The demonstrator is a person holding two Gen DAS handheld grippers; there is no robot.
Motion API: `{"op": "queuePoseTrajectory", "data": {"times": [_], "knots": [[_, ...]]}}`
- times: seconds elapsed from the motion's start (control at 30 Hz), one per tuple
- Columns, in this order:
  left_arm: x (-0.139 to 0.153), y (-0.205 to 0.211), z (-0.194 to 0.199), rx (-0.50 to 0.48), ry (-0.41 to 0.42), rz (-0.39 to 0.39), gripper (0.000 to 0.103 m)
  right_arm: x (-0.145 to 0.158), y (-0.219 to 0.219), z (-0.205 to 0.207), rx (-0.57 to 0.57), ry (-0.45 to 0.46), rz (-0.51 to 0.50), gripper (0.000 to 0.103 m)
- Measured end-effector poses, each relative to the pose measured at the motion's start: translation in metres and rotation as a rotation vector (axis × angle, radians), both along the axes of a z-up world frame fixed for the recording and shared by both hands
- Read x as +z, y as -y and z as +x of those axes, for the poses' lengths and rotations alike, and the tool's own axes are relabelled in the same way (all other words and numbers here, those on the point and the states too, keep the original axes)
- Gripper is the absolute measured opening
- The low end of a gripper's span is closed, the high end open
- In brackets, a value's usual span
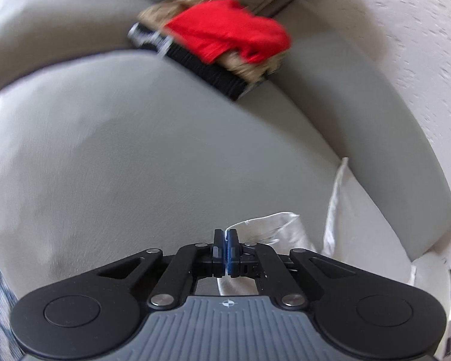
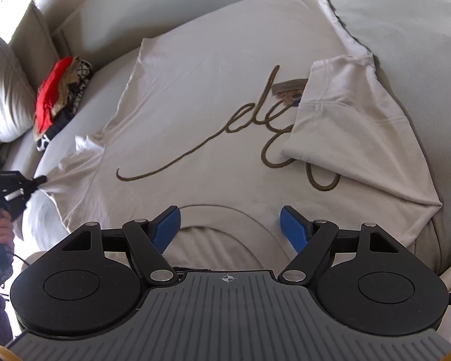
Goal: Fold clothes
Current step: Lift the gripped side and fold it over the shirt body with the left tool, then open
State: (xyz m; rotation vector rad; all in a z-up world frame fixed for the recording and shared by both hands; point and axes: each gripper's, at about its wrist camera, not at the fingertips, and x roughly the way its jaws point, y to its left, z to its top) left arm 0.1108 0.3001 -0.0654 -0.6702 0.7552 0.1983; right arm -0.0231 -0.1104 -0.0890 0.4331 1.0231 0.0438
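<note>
The cream cotton T-shirt with brown script lettering [image 2: 213,96] lies flat on the grey sofa cushion [image 1: 153,138]. One sleeve, at three o'clock, is folded in. My left gripper [image 1: 225,249] is clenched on the other sleeve, at nine o'clock; my right gripper [image 2: 230,227] hangs released above the collar. Body folds remain.

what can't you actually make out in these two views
- Pile of clothes, left wrist view: motion-blurred, so the items under the red piece are unclear.
- T-shirt print, right wrist view: partly hidden by the folded-over sleeve.
- Collar, right wrist view: cut off behind the open right tongs.
- Left tongs: shut on pale fabric, the rest out of frame.
</note>
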Motion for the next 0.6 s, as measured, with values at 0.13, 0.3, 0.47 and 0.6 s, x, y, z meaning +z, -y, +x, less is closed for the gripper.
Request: {"op": "queuePoseTrajectory", "data": {"times": [0.13, 0.3, 0.47, 0.6], "knots": [[0.031, 0.036, -0.002, -0.078, 0.065, 0.182, 0.0, -0.001, 0.004, -0.002, -0.011, 0.007, 0.013, 0.078], [0.063, 0.12, -0.018, -0.302, 0.188, 0.396, 0.0, -0.001, 0.01, -0.003, -0.028, 0.012, 0.048, 0.078], [0.048, 0.224, -0.045, -0.571, 0.218, 0.634, 0.0, -0.001, 0.017, -0.004, -0.05, 0.017, 0.078, 0.078], [0.012, 0.267, -0.068, -0.738, 0.05, 0.654, 0.021, 0.0, 0.022, -0.005, -0.059, 0.017, 0.095, 0.078]]}}
